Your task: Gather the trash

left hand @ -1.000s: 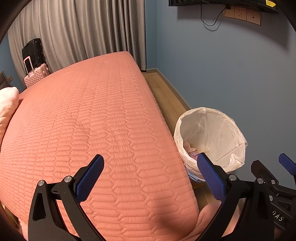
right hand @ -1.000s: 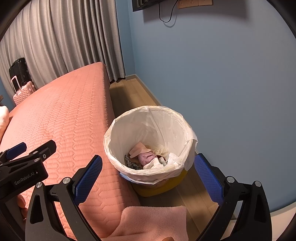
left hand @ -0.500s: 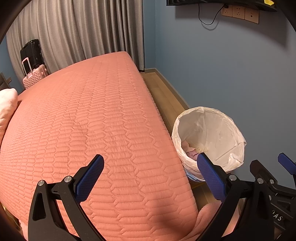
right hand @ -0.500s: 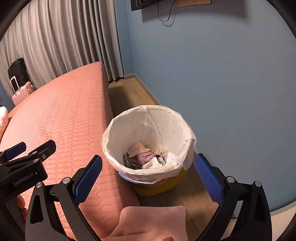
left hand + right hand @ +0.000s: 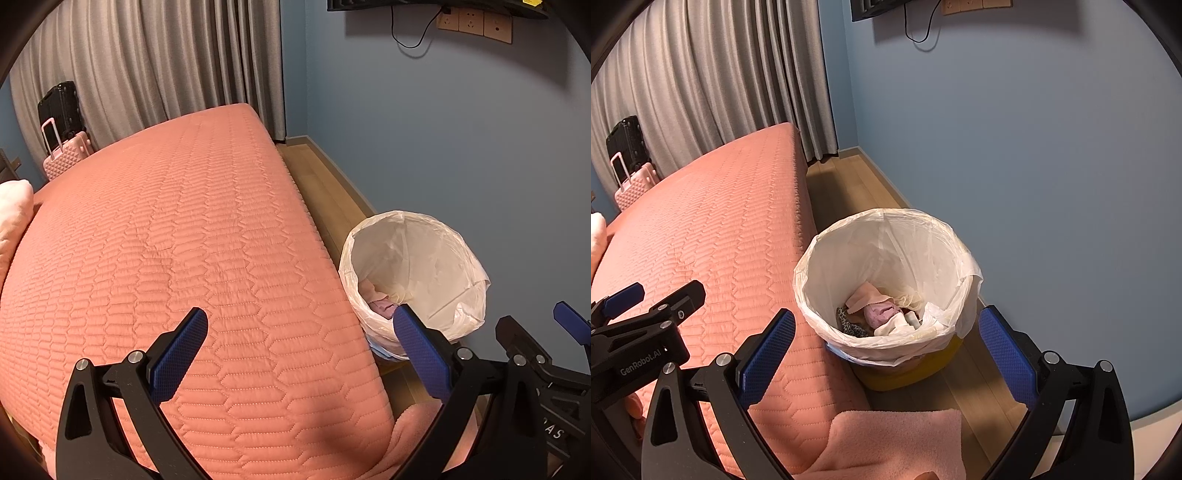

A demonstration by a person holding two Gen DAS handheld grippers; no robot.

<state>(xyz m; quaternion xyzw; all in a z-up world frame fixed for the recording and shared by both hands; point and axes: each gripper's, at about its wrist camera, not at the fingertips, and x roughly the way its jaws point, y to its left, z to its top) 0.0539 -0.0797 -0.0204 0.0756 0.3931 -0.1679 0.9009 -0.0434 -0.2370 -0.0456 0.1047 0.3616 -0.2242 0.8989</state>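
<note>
Now lined bin (image 5: 886, 266) holds crumpled trash (image 5: 882, 314); tools empty.

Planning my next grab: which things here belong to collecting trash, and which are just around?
Job: trash bin, its white liner, the scraps inside.
Just around: bed, pink suitcase, black suitcase, curtain, pink towel.

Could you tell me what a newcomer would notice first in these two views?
The salmon quilted bed fills the left and centre of both views. Beside it on the wooden floor, against the blue wall, stands a yellow bin lined with a white bag holding crumpled trash. Both grippers, left and right, are open and empty.
</note>
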